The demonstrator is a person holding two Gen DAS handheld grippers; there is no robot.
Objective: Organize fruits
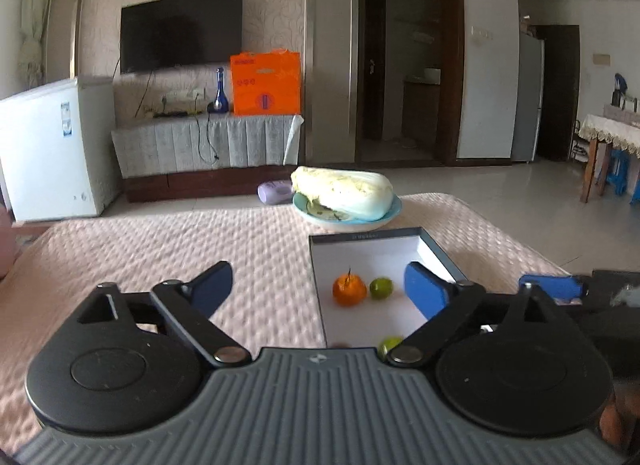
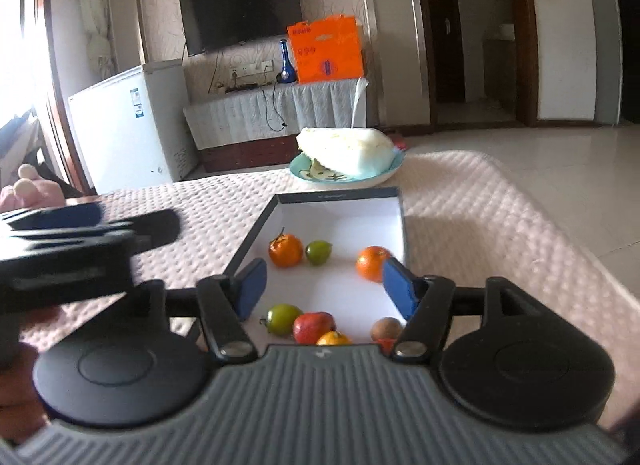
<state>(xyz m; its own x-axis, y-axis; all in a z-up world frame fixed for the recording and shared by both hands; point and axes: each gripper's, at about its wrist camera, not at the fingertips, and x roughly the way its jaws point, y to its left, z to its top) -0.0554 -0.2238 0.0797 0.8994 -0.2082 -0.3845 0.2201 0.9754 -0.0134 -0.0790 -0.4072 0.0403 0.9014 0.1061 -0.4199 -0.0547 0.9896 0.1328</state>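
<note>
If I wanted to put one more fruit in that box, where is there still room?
The white floor of the box is bare at its far end, between the plate with the cabbage and the stemmed orange, and mid-box between both oranges. The near end is crowded: green fruit, red fruit, brown fruit.

Daylight fills the room, soft and fairly bright. In the right wrist view a window (image 2: 24, 25) at the far left is blown out to white glare, and the freezer (image 2: 128, 125) beside it looks washed out. The doorway (image 1: 404, 65) stays dim. Fruit in the box (image 2: 340, 225) casts faint shadows. The left gripper (image 2: 76, 249) is smeared by motion blur there. Both views bend straight walls at the edges, and the tablecloth (image 1: 160, 249) looks streaked and soft.
</note>
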